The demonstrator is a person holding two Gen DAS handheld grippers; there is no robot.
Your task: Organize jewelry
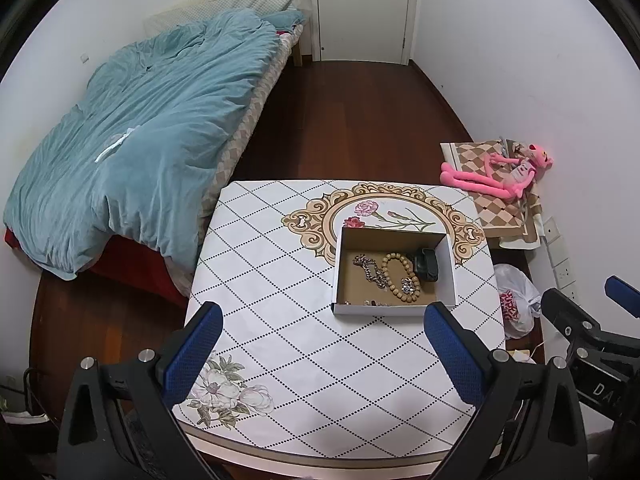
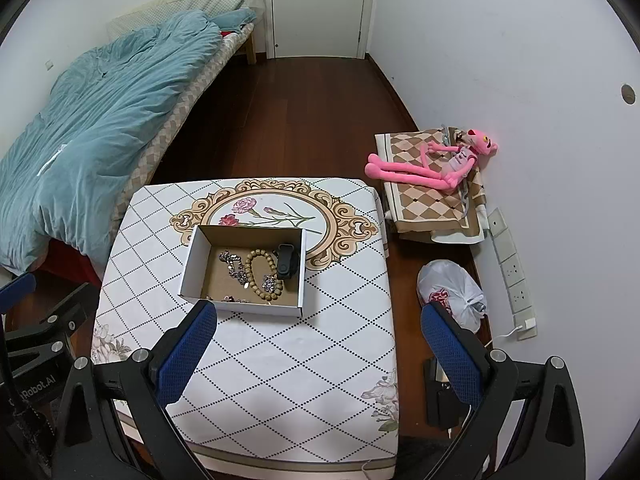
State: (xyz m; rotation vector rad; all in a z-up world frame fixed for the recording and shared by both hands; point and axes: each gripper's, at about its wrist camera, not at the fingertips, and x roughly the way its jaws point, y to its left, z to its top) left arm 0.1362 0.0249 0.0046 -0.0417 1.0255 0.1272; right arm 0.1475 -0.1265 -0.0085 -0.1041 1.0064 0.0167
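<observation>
An open cardboard box (image 1: 394, 310) stands on the patterned table (image 1: 280, 280); it also shows in the right wrist view (image 2: 244, 308). Inside lie a silver chain (image 1: 370, 270), a wooden bead bracelet (image 1: 400, 276), a dark watch-like item (image 1: 426, 265) and small pieces along the near wall. In the right wrist view I see the chain (image 2: 234, 266), the bead bracelet (image 2: 262, 276) and the dark item (image 2: 286, 266). My left gripper (image 1: 324, 326) is open and empty, held above the table short of the box. My right gripper (image 2: 320, 326) is open and empty, to the box's right.
A bed with a blue duvet (image 1: 132, 140) lies to the left. A pink plush toy (image 2: 432, 164) lies on folded checked cloth (image 2: 428, 204) by the right wall. A white plastic bag (image 2: 452, 292) and a power strip (image 2: 514, 276) sit on the floor to the right. A white door (image 1: 364, 8) is at the far end.
</observation>
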